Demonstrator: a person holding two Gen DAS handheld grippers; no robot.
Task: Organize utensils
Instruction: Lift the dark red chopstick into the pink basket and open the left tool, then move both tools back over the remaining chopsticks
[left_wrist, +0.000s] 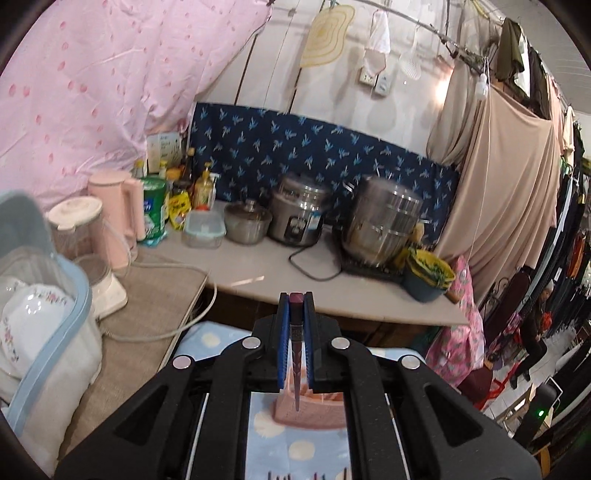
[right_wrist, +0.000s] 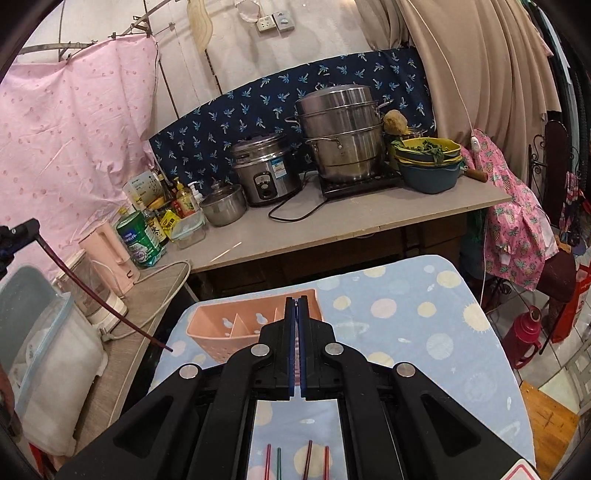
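My left gripper (left_wrist: 296, 297) is shut on a dark maroon chopstick (left_wrist: 296, 354), which hangs tip down above the pink utensil holder (left_wrist: 310, 410). In the right wrist view the left gripper (right_wrist: 20, 230) shows at the far left, with the chopstick (right_wrist: 107, 306) slanting down toward the left side of the pink holder (right_wrist: 240, 325). My right gripper (right_wrist: 297, 301) is shut and empty, just in front of the holder. Several coloured chopsticks (right_wrist: 295, 461) lie on the blue dotted cloth (right_wrist: 424, 325) below it.
A counter (right_wrist: 332, 221) behind holds a rice cooker (right_wrist: 262, 170), a steamer pot (right_wrist: 340, 136), a small pot (right_wrist: 223, 205), bowls (right_wrist: 430, 162) and bottles. At left stand a pink kettle (left_wrist: 118, 214), a blender (left_wrist: 86, 254) and a lidded dish bin (left_wrist: 40, 314).
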